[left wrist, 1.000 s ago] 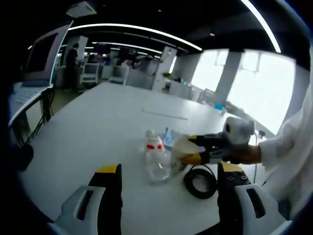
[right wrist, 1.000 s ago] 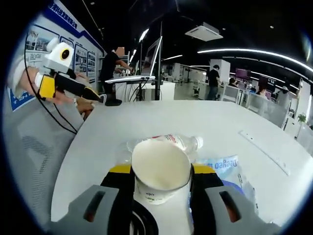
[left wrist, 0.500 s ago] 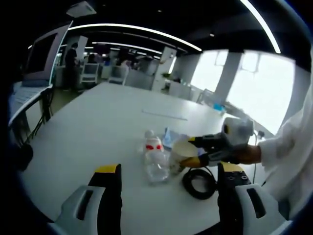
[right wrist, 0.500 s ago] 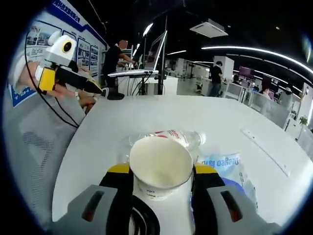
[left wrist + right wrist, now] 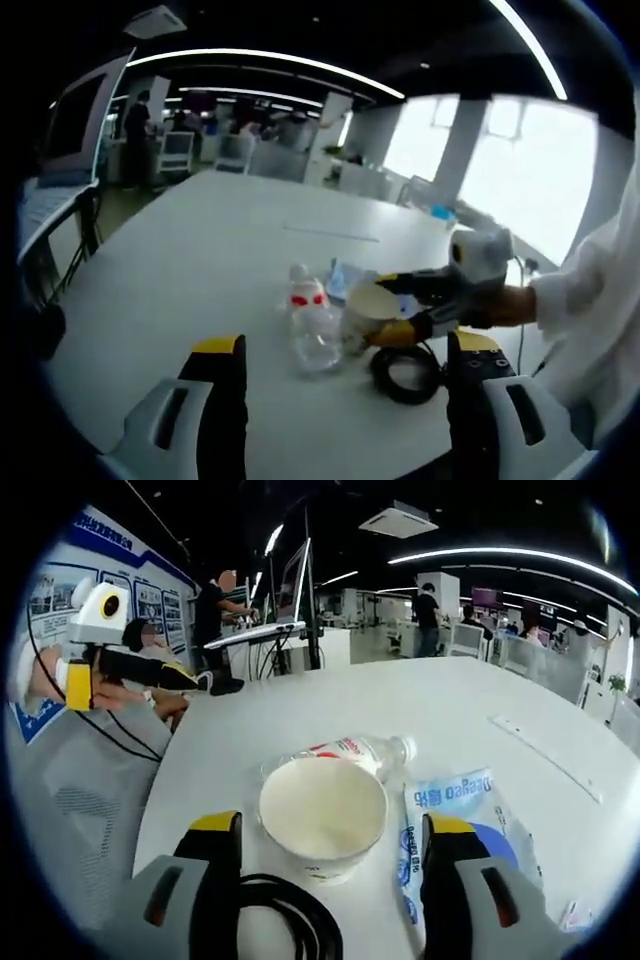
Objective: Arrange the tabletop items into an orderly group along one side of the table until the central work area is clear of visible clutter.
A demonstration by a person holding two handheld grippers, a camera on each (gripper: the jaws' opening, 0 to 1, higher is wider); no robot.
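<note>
A white paper cup (image 5: 322,815) stands on the white table (image 5: 480,695) between my right gripper's jaws, with a gap on each side. My right gripper (image 5: 332,828) is open. A clear plastic bottle (image 5: 357,750) with a red label lies just behind the cup. To the cup's right lies a blue-and-white packet (image 5: 450,815), and a black cable coil (image 5: 290,920) lies in front of it. In the left gripper view the cup (image 5: 362,310), bottle (image 5: 312,328), cable coil (image 5: 405,372) and right gripper (image 5: 400,305) cluster ahead. My left gripper (image 5: 345,395) is open and holds nothing.
A thin strip (image 5: 330,233) lies farther out on the table. Past the table's far end stand a desk with a monitor (image 5: 290,590), people and office chairs. My left gripper (image 5: 130,665) shows beyond the table's left edge, held in a hand.
My right gripper's jaws have spread away from the paper cup, which had been clamped between them. The left gripper has stayed about where it was.
</note>
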